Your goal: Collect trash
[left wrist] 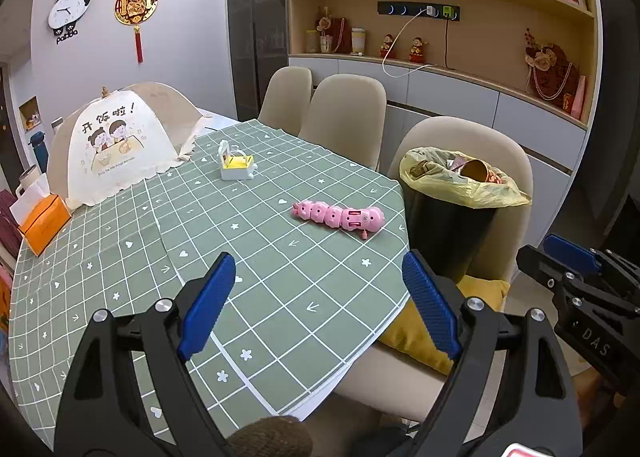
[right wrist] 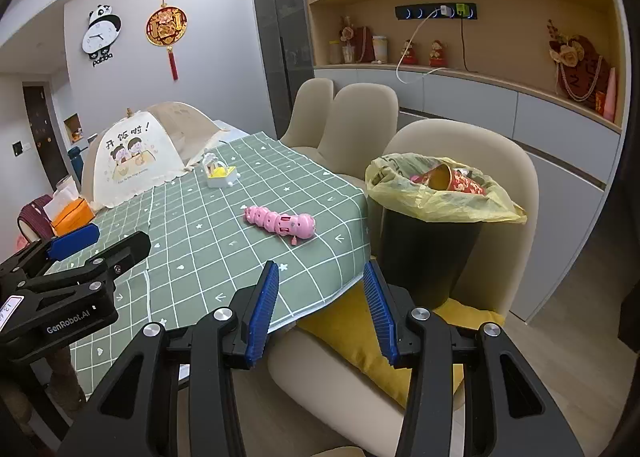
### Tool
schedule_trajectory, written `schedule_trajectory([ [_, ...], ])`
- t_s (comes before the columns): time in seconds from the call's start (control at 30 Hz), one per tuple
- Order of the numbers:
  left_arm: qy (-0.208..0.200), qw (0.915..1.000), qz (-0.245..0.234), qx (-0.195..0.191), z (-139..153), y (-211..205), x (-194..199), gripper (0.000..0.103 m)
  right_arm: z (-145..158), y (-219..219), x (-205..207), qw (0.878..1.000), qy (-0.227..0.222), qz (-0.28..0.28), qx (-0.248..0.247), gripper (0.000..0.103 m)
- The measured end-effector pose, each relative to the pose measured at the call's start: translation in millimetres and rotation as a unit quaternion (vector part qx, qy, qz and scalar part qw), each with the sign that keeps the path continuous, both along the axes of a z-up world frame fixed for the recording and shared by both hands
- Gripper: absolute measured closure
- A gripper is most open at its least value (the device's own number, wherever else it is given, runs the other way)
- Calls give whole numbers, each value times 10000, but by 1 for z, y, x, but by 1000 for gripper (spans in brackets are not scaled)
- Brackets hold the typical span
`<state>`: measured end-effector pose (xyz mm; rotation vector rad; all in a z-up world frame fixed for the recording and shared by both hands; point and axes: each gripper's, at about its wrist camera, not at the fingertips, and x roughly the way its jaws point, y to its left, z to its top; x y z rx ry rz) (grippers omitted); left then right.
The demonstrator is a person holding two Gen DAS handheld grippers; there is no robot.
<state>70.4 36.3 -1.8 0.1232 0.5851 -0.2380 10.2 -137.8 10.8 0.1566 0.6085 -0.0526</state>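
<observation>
We are holding both grippers, left (left wrist: 320, 297) and right (right wrist: 322, 305), wide open and empty, toy (left wrist: 340, 215) lying ahead of the jaws.

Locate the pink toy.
In both wrist views the pink toy lies on the tablecloth near the right edge, left of the bin.

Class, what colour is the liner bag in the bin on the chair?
Pale yellow bag, clearest in the right wrist view.

Each tool is black plastic: the left tool (left wrist: 318, 305) and right tool (right wrist: 322, 311) have ribbed blue pads (left wrist: 208, 305), silver screws (right wrist: 420, 313) and white lettering.
</observation>
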Motion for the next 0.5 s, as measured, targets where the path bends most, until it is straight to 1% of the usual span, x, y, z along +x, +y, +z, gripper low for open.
schedule_trajectory([
  [0.5,41,10000,-36,-17,-1,-2,1,22,-2,4,1,10000,19,-7,-7,61],
])
